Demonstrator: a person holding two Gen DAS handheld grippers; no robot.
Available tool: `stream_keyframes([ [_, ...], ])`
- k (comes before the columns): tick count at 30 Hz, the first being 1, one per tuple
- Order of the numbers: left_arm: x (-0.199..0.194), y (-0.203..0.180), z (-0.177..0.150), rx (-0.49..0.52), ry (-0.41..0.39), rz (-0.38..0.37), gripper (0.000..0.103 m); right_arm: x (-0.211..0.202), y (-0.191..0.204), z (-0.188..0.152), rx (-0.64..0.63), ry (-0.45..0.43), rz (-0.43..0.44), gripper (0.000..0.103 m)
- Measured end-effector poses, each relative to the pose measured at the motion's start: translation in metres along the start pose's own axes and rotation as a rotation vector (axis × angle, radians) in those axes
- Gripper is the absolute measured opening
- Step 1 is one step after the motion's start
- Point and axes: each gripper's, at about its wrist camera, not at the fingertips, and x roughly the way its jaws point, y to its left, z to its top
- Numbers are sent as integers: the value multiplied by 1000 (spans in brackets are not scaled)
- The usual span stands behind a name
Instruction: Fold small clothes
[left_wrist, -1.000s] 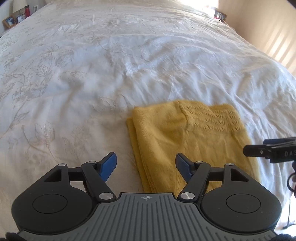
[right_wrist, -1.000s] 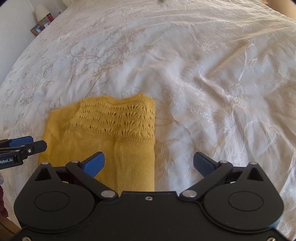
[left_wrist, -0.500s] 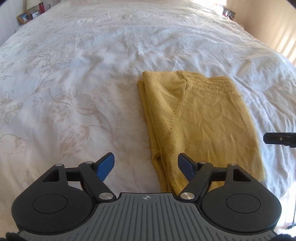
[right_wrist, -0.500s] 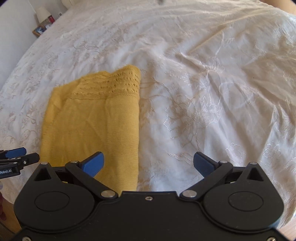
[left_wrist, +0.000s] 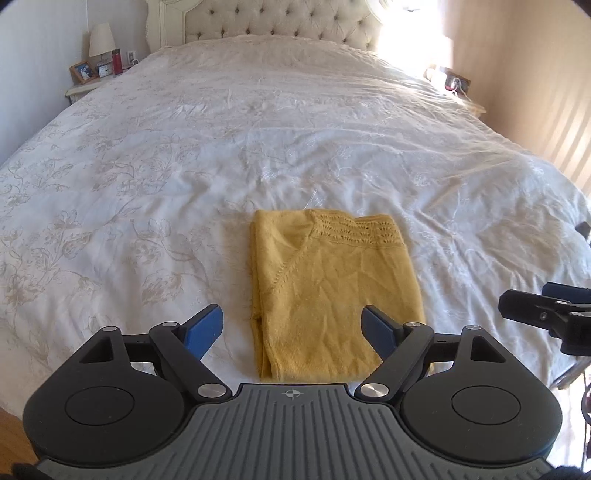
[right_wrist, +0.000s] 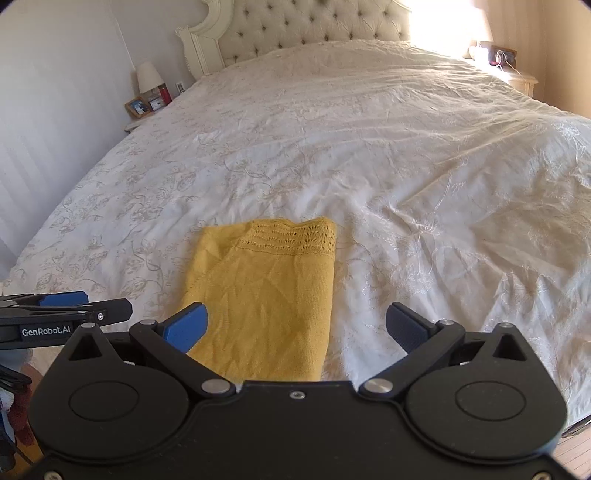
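Observation:
A folded yellow knit garment lies flat near the foot of the bed, its lacy band at the far end; it also shows in the right wrist view as the same yellow garment. My left gripper hovers above its near edge, jaws opening, nothing between the blue pads. My right gripper is raised over the garment's right edge, open and empty. Each gripper shows in the other's view: the right gripper at the right edge, the left gripper at the left edge.
The white floral bedspread covers a wide bed with a tufted headboard. A nightstand with a lamp, a picture frame and small items stands at the far left. Another nightstand is at the far right. Wood floor shows below.
Both grippers have pulled back and risen away from the garment, so the whole bed and headboard now show. The left jaws have widened. The garment lies where it was.

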Motion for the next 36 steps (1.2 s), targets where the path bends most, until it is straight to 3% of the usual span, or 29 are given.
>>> stream_keyframes([
  [6,-23,-16,-3,3,12,73,82,-21,5,-1,50,38,-60,102],
  [17,-48,-32,-9,37,8,159,82,-49,17,-9,16,-17,-64,102],
  [24,-59,-33,-13,20,20,155,82,-55,33,-12,-72,-21,-232,102],
  [31,-64,-39,-16,38,47,187,82,-58,34,-12,-51,10,-153,102],
  [36,-64,-36,-18,2,83,171,82,-57,32,-14,-3,39,-117,102],
])
